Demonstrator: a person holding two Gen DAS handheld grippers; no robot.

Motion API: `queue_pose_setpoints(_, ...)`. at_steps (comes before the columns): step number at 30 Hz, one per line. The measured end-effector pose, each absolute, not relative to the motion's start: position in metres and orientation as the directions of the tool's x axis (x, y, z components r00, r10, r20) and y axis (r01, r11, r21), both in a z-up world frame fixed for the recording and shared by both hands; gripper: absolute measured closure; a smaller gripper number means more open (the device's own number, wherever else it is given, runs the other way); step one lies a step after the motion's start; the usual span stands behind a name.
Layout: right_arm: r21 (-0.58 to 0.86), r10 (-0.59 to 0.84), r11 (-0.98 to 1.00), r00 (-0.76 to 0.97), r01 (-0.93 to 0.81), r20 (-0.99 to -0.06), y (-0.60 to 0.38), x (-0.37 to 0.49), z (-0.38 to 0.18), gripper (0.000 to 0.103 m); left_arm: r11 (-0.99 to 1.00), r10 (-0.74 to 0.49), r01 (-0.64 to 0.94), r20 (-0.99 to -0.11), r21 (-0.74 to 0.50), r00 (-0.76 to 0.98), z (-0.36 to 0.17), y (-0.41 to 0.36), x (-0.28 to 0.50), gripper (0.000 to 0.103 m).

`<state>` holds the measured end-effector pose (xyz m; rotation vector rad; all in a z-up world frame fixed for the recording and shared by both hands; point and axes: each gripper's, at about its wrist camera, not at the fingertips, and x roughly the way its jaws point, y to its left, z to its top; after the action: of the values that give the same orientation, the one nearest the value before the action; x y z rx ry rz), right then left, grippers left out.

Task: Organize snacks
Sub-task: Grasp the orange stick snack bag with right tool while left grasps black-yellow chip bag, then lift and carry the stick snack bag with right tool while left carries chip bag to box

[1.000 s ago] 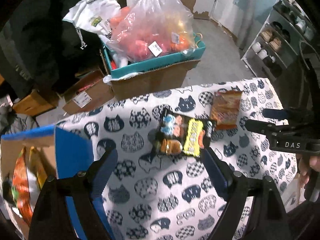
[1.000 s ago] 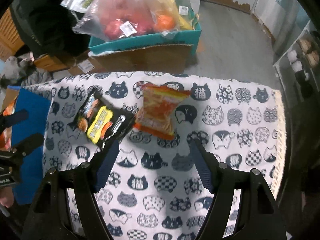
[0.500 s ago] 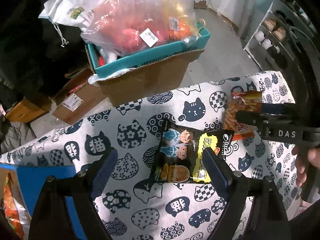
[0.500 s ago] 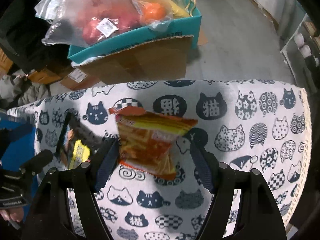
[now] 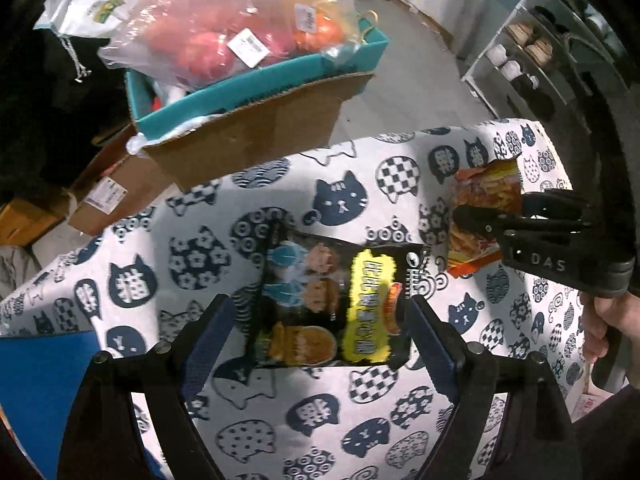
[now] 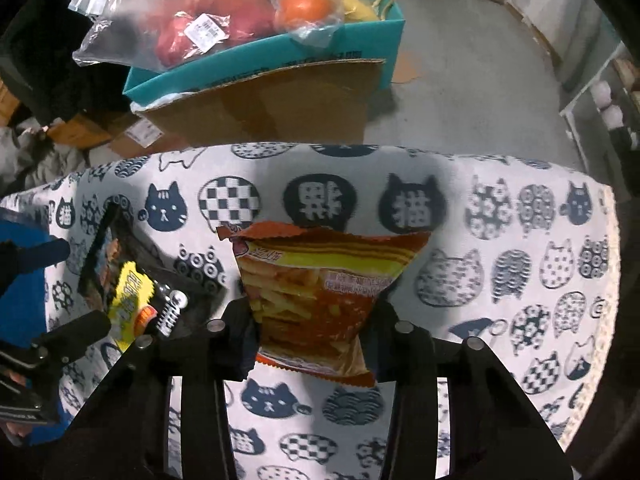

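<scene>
- Left wrist view blurred; print on the black snack pack (image 5: 328, 300) unreadable, only a yellow panel and cartoon figures make out.
- Lower ends of both hand-held grippers cut off by the frame bottom; of the person only part of a hand (image 5: 604, 320) shows at the right edge of the left view.
- Blue box (image 5: 44, 384) at the far left of the left hand-held gripper is cropped; contents not visible.
- Right fingers cover the lower side edges of the orange chip bag (image 6: 320, 292); pad contact itself is hidden behind the bag, bag looks pinched in at the sides.
- Left hand-held gripper (image 5: 316, 340): jaws wide apart, holding nothing; black snack pack lies flat on the worktop (image 5: 400, 420) between and just ahead of the fingers, right finger tip at the pack's right edge, left finger apart from it.
- Right hand-held gripper (image 6: 312, 336): jaws closing on the orange chip bag, which sits between the fingers with its top sticking out ahead of them, over the cat-print cloth.
- From the right hand-held gripper, black snack pack is to the left, near; left hand-held gripper is beside it.
- Beyond the worktop edge, ahead of both: cardboard box (image 6: 280, 100) with teal box and clear plastic bag (image 6: 208, 12) on top, contents hazy.
</scene>
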<state>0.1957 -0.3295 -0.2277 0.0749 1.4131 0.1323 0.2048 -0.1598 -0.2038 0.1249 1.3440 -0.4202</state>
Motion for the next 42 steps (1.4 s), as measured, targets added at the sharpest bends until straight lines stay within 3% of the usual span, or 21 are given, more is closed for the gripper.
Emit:
queue_pose_setpoints(4, 0.132, 0.136, 0.991, 0.161, -0.034, -0.978, -0.342, 0.19, -0.222, 0.063, 0.911, -0.219, 0.383, -0.966, -0.151, 0.14, -0.212, -0.173, 0.201, 0.014)
queue_pose_setpoints(12, 0.164, 0.164, 0.986, 0.149, -0.012, -0.975, -0.356, 0.181, -0.223, 0.063, 0.899, -0.094, 0.438, -0.98, -0.008, 0.176, -0.225, -0.196, 0.194, 0.011)
queue_pose_setpoints(25, 0.186, 0.187, 0.982, 0.139, -0.017, -0.972, -0.357, 0.178, -0.224, 0.063, 0.9, -0.06, 0.433, -0.97, 0.048, 0.233, -0.239, -0.199, 0.197, 0.005)
queue_pose_setpoints(31, 0.173, 0.176, 0.984, 0.144, -0.033, -0.974, -0.354, 0.175, -0.223, 0.063, 0.903, -0.046, 0.421, -0.958, 0.082, 0.284, -0.236, -0.19, 0.196, 0.033)
queue_pose_setpoints(35, 0.158, 0.164, 0.986, 0.15, -0.051, -0.975, -0.349, 0.173, -0.22, 0.063, 0.909, -0.036, 0.406, -0.95, 0.098, 0.311, -0.228, -0.185, 0.196, 0.064)
queue_pose_setpoints(38, 0.145, 0.154, 0.987, 0.16, -0.065, -0.975, -0.343, 0.172, -0.215, 0.063, 0.921, -0.045, 0.382, -0.95, 0.081, 0.309, -0.223, -0.179, 0.195, 0.073)
queue_pose_setpoints(42, 0.126, 0.14, 0.988, 0.18, -0.087, -0.974, -0.336, 0.169, -0.207, 0.063, 0.93, -0.044, 0.357, -0.941, 0.084, 0.336, -0.213, -0.172, 0.19, 0.076)
